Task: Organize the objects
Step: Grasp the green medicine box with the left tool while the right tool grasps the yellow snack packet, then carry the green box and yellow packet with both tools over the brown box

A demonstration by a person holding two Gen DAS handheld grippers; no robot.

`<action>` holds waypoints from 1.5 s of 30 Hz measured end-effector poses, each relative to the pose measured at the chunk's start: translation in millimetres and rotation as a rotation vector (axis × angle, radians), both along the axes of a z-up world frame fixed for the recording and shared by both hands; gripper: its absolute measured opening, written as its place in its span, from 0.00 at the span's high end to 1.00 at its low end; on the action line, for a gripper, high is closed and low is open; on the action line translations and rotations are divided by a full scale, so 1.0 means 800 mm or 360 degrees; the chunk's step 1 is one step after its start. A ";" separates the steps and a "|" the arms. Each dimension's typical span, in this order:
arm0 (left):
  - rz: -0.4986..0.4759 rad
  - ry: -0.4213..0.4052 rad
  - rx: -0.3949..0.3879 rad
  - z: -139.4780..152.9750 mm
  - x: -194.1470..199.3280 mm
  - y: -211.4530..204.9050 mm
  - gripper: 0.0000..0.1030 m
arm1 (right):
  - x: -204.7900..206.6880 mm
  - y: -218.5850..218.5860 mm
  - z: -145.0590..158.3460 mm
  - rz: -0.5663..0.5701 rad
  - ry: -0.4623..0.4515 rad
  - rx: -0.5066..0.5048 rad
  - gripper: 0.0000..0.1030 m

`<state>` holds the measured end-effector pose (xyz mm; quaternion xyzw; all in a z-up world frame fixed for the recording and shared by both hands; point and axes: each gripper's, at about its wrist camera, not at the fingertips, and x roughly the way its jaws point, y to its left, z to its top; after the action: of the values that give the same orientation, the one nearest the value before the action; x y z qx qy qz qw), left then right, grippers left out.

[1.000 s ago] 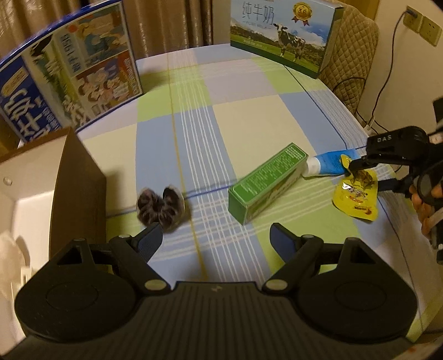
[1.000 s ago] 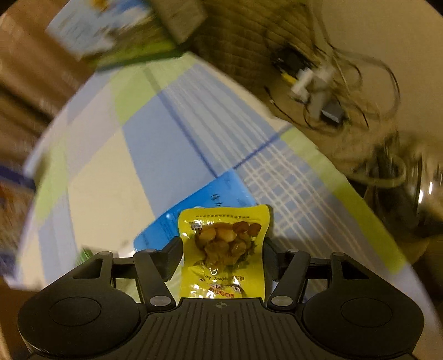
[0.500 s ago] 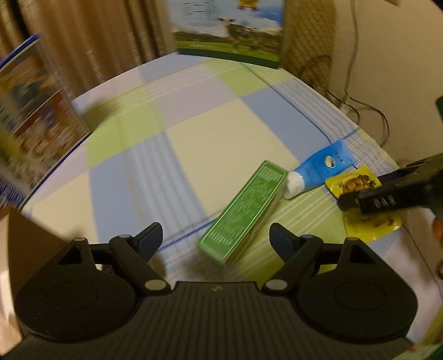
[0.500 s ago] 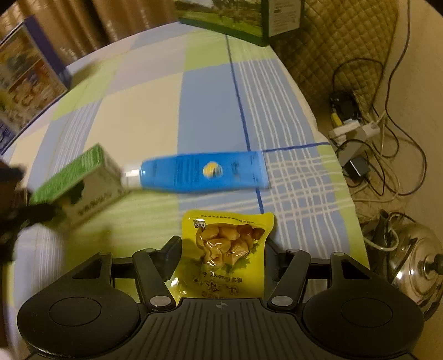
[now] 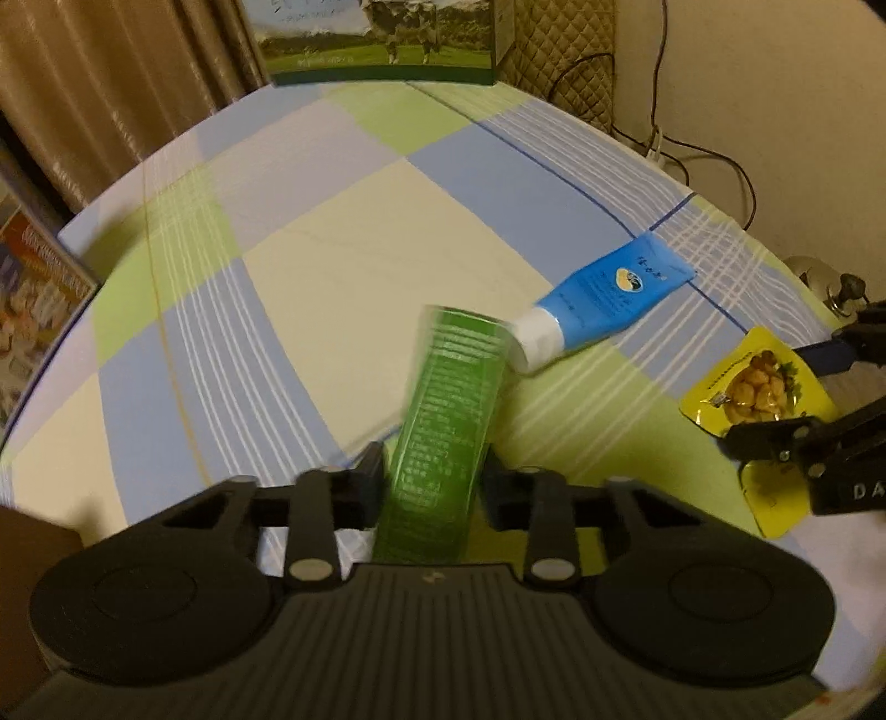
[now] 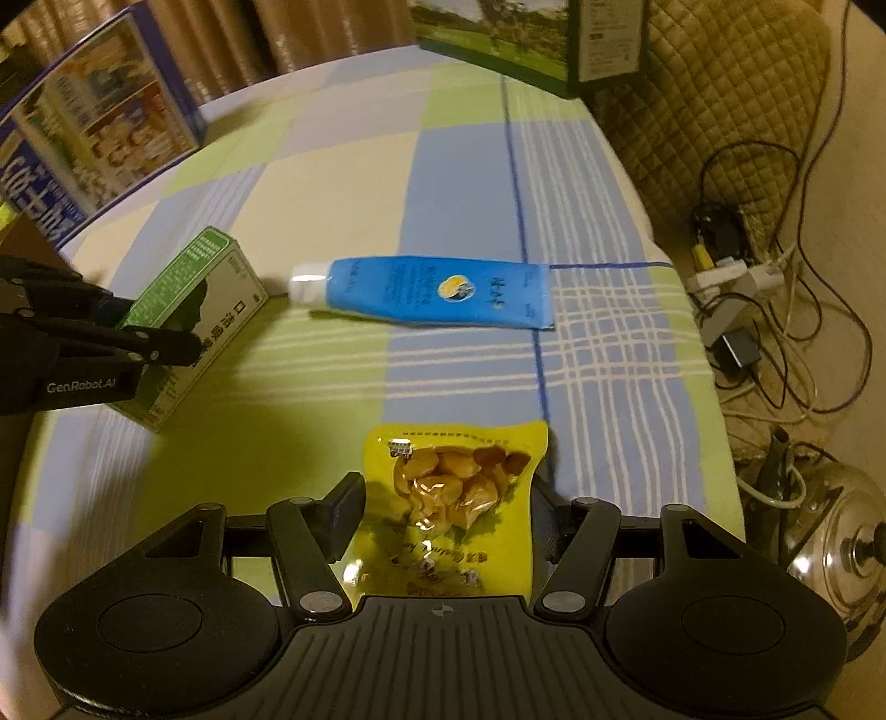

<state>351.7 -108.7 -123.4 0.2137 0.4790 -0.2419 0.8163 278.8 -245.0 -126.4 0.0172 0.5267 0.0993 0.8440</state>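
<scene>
A long green box (image 5: 448,421) lies on the checked tablecloth (image 5: 343,266). My left gripper (image 5: 432,465) has its jaws closing onto the box's near end, pads pressed on both long sides. In the right wrist view the same left gripper (image 6: 144,315) clamps the green box (image 6: 194,288) at the left. My right gripper (image 6: 443,498) is shut on a yellow snack packet (image 6: 454,487), held by its side edges just above the cloth. A blue tube (image 6: 432,291) lies flat beyond it, its white cap close to the box. The left wrist view shows the packet (image 5: 758,382) in the right gripper (image 5: 797,393).
A milk carton box (image 5: 382,44) stands at the table's far edge, a blue printed box (image 6: 94,138) at the far left. A brown cardboard box (image 5: 27,554) is near left. Right of the table edge are cables (image 6: 747,277), a quilted chair (image 6: 720,83) and a steel kettle (image 6: 841,543).
My left gripper came down over the green box and closed on it; the hair scrunchie left its view. My right gripper rolled and shifted with the yellow packet still in it.
</scene>
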 end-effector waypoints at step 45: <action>0.0738 0.0161 -0.0157 0.016 -0.171 0.127 0.75 | -0.104 0.077 0.004 0.0441 -0.0088 0.0020 0.49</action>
<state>215.1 -7.2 -110.6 0.0453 0.5431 -0.0817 0.8345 195.5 -183.2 -123.3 -0.0532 0.5001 0.2187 0.8362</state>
